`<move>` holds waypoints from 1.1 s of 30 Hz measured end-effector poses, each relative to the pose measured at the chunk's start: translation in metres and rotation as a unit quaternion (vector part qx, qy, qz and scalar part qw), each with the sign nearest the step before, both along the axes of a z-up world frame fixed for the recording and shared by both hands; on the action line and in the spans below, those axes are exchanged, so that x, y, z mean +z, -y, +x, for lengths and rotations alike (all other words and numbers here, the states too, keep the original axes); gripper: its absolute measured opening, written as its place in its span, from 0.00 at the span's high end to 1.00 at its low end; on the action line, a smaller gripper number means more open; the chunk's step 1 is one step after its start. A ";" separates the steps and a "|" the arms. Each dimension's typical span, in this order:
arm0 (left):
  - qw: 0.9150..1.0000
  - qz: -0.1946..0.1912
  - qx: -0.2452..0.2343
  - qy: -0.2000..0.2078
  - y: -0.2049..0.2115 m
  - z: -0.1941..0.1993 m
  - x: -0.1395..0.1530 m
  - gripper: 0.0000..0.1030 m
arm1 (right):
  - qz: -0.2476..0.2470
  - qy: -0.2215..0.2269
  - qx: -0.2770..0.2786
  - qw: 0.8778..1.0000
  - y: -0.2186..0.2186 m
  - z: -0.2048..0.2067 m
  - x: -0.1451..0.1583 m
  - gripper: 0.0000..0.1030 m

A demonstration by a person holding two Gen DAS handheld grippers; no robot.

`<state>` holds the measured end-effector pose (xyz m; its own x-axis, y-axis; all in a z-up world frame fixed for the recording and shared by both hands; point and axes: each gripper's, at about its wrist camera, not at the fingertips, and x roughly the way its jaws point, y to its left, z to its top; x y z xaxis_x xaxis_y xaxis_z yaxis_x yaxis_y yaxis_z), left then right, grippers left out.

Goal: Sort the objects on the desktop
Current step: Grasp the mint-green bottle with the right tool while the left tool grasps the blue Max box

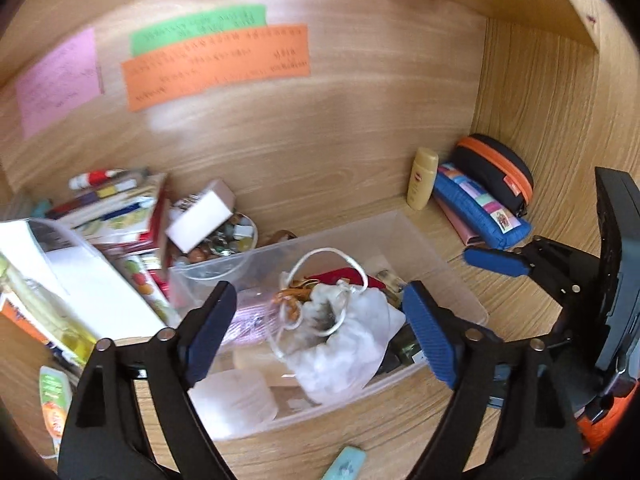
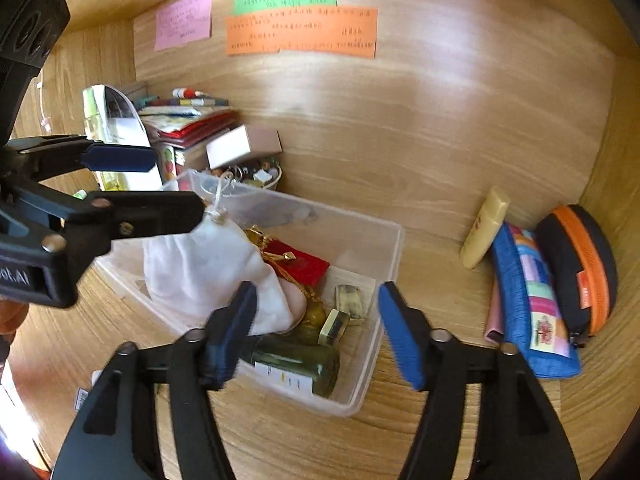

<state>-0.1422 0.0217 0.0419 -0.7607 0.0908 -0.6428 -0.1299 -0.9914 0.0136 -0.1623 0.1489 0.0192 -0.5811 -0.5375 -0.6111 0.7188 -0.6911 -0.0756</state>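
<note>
A clear plastic bin (image 1: 440, 248) (image 2: 384, 248) stands on the wooden desk. It holds a white drawstring pouch (image 1: 344, 344) (image 2: 200, 268), a red box (image 2: 304, 266), gold trinkets, small perfume bottles (image 2: 350, 300) and a dark green bottle (image 2: 296, 362). My left gripper (image 1: 316, 332) is open above the pouch, empty; it also shows in the right wrist view (image 2: 160, 184) over the bin's left end. My right gripper (image 2: 316, 332) is open and empty above the bin's near right corner; one blue fingertip (image 1: 494, 260) of it shows in the left wrist view.
A yellow lotion bottle (image 2: 484, 228), blue pencil case (image 2: 528, 300) and black-orange zip case (image 2: 580, 268) lie at the right wall. Stacked books, a white box (image 1: 202, 216) and a bowl of beads (image 1: 228, 240) crowd the left. Sticky notes (image 2: 300, 32) hang on the back panel.
</note>
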 end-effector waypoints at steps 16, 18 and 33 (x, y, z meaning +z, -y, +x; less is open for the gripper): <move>0.997 -0.027 0.072 -0.004 0.057 0.095 -0.016 0.09 | -0.011 0.012 0.063 0.998 0.011 0.079 0.004 0.20; 0.996 -0.028 0.079 0.004 0.065 0.107 -0.023 0.09 | -0.001 0.020 0.076 0.997 0.018 0.087 -0.004 0.20; 0.992 -0.002 0.094 0.081 0.092 0.158 -0.082 0.09 | 0.087 0.095 0.139 0.982 0.080 0.114 -0.076 0.20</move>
<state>0.0158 -0.0702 -0.0403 -0.6507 -0.0460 -0.7579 0.0566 -0.9983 0.0121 -0.0485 0.0687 -0.0568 -0.2932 -0.5370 -0.7910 0.8906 -0.4543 -0.0218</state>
